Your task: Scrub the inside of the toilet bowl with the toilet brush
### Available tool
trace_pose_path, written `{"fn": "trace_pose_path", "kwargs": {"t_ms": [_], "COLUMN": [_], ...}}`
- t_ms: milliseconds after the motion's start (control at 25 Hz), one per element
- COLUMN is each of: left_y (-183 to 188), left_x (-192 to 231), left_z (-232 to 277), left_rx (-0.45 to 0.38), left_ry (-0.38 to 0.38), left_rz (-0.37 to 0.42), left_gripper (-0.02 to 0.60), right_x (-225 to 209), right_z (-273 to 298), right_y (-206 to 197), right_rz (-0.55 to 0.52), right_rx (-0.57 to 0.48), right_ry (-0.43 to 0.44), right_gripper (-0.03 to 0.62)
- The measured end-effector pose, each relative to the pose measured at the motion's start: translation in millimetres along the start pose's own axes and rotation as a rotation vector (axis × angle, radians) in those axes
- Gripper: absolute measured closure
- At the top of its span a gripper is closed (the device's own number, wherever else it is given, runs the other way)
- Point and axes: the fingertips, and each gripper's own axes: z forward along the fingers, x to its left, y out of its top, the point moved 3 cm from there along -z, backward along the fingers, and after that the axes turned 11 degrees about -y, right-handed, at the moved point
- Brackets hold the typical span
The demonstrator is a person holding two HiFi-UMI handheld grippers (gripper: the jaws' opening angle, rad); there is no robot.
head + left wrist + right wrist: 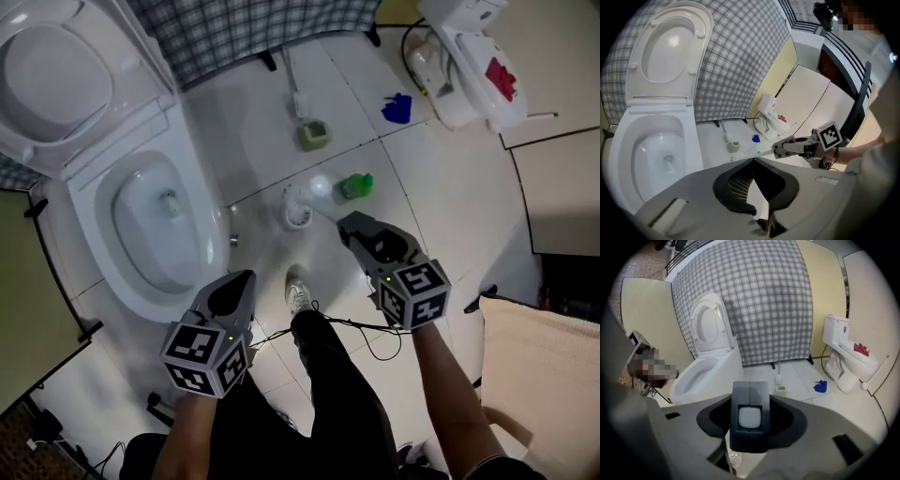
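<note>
- Toilet [94,202]: set at far left, lid raised. The bowl is open and no tool is seen in it.
- Left gripper [246,277]: held just beside the bowl's rim. Its tongs are seen closed together at the tip, with nothing between them.
- Brush [296,94]: stood upright in its holder [314,136] on the floor by the checked wall, right of the toilet and well apart from both grippers.
- Right gripper [345,221]: pointed toward the brush. Its tongs are held apart and nothing is gripped.
- Step in hand: judged to be the reach for the brush, with no scrubbing begun.
- Next move: the right gripper would have to be brought to the handle and lined up so that the thin shaft sits between the tongs, then closed firmly. The brush would then be lifted clear of the holder and taken left into the bowl. A loose grip on so slim a handle could let it twist.
</note>
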Motion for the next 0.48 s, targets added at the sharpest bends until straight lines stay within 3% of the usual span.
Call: {"fn": "trace_pose_path", "kwargs": {"t_ms": [480], "left_y": [-12.9], "left_x": [24.9], "left_z": [23.5], "left_rx": [0.015], "left_ry": [0.029], "left_rz": [-0.034], "left_gripper": [0.594], "right_x": [2.4], "right_z": [100.1], "right_y": [-61.6], "right_rz": [-0.117], "right_rx": [0.218], "right_ry": [-0.011], "right_gripper": [0.396]}}
